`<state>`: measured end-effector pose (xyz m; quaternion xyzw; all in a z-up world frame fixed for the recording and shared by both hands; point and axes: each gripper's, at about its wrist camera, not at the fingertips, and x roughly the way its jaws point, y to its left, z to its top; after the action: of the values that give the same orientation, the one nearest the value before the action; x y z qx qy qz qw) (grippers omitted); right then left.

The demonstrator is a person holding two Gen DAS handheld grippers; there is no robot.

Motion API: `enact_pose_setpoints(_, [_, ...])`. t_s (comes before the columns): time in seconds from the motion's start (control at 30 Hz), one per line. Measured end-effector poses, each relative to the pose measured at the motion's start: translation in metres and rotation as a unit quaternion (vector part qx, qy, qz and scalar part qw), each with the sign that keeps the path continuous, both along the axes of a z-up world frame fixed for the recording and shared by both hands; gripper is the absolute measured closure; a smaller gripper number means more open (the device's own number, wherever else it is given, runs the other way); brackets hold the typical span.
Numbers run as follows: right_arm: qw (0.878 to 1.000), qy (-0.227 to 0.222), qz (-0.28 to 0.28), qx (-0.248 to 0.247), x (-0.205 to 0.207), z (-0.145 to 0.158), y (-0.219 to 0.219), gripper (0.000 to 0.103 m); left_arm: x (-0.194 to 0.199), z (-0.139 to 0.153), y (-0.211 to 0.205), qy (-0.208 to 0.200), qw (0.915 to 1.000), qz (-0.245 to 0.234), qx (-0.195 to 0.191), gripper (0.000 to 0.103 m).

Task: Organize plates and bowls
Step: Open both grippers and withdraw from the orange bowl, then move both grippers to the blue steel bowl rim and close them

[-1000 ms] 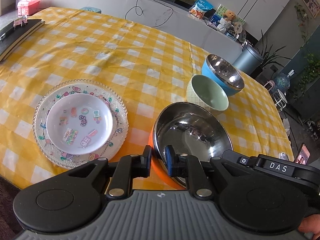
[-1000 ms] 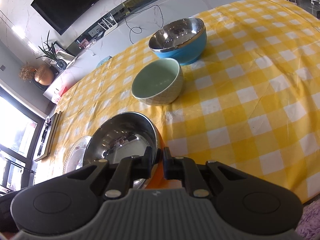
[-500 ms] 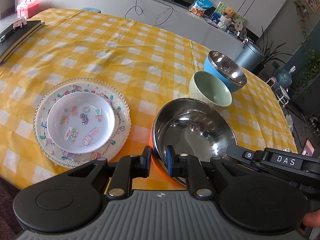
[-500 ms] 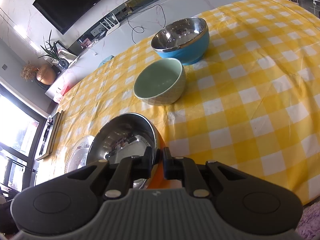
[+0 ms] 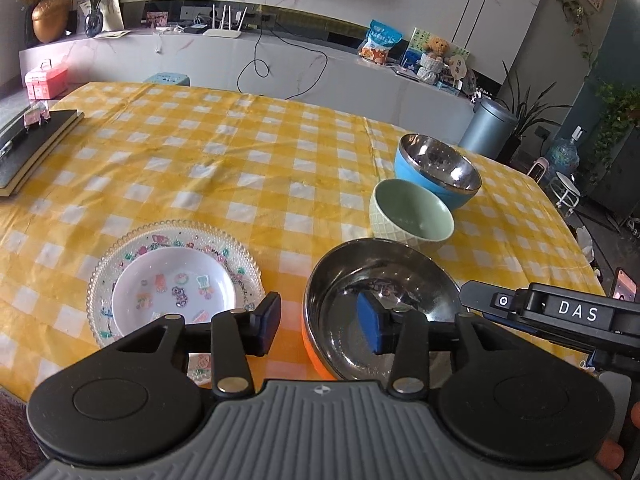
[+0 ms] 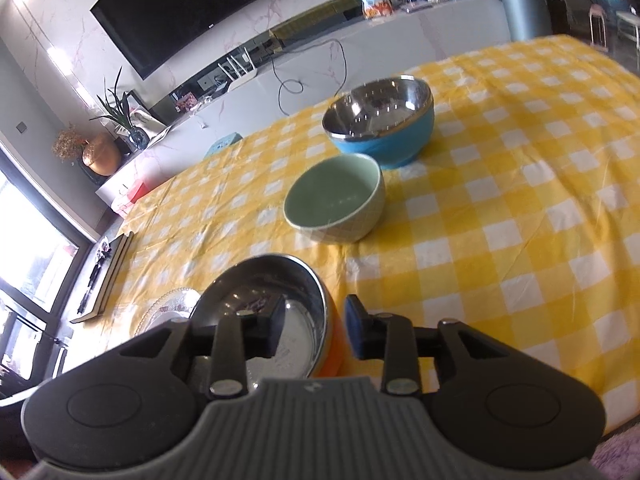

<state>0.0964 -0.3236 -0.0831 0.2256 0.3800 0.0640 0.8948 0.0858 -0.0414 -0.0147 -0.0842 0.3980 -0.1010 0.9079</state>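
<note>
An orange bowl with a steel inside (image 5: 380,300) sits on the yellow checked table near the front edge; it also shows in the right wrist view (image 6: 272,300). My left gripper (image 5: 320,326) is open, its jaws straddling the bowl's left rim. My right gripper (image 6: 314,328) is open, its jaws straddling the bowl's right rim. A pale green bowl (image 5: 412,216) stands just behind it, and a blue steel-lined bowl (image 5: 438,170) behind that. A small white plate (image 5: 172,292) lies stacked on a clear beaded plate (image 5: 120,256) to the left.
A dark book or board (image 5: 28,148) lies at the table's far left edge. The right gripper's body (image 5: 560,316) reaches in from the right in the left wrist view. The table's front edge is just below both grippers.
Both grippers were shut on the orange bowl's rim and have opened. Both have pulled back and tilted up, so more of the room shows.
</note>
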Motion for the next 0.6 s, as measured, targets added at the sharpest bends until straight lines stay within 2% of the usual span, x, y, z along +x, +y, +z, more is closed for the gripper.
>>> enact_pose_setpoints(0.07, [1.000,-0.015,-0.003,-0.006,-0.001,0.004,-0.001,0.061,0.002,0.006,0.000,-0.008,1.0000,0.000,0.003,0.053])
enact_pose_setpoints(0.13, [0.999,-0.027,-0.012,-0.019,-0.001,0.008,-0.002,0.048,0.005,0.012,0.000,-0.019,0.9998,-0.003,0.006,0.048])
enact_pose_setpoints(0.2, [0.998,-0.032,-0.024,-0.044,0.001,0.012,-0.003,0.045,0.009,0.018,-0.003,-0.028,0.9995,-0.008,0.008,0.045])
enact_pose_setpoints(0.3, [0.996,-0.044,-0.047,-0.069,0.005,0.021,-0.007,0.034,0.017,0.028,-0.011,-0.038,0.9988,-0.021,0.022,0.044])
enact_pose_setpoints(0.4, [0.990,-0.063,-0.078,-0.097,0.009,0.033,-0.011,0.015,0.026,0.040,-0.020,-0.049,0.9977,-0.033,0.033,0.044])
enact_pose_setpoints(0.5, [0.983,-0.085,-0.098,-0.130,0.015,0.050,-0.012,0.013,0.038,0.053,-0.030,-0.062,0.9964,-0.048,0.033,0.044])
enact_pose_setpoints(0.6, [0.982,-0.096,-0.098,-0.131,0.030,0.067,-0.017,0.013,0.049,0.064,-0.043,-0.078,0.9947,-0.056,0.037,0.043])
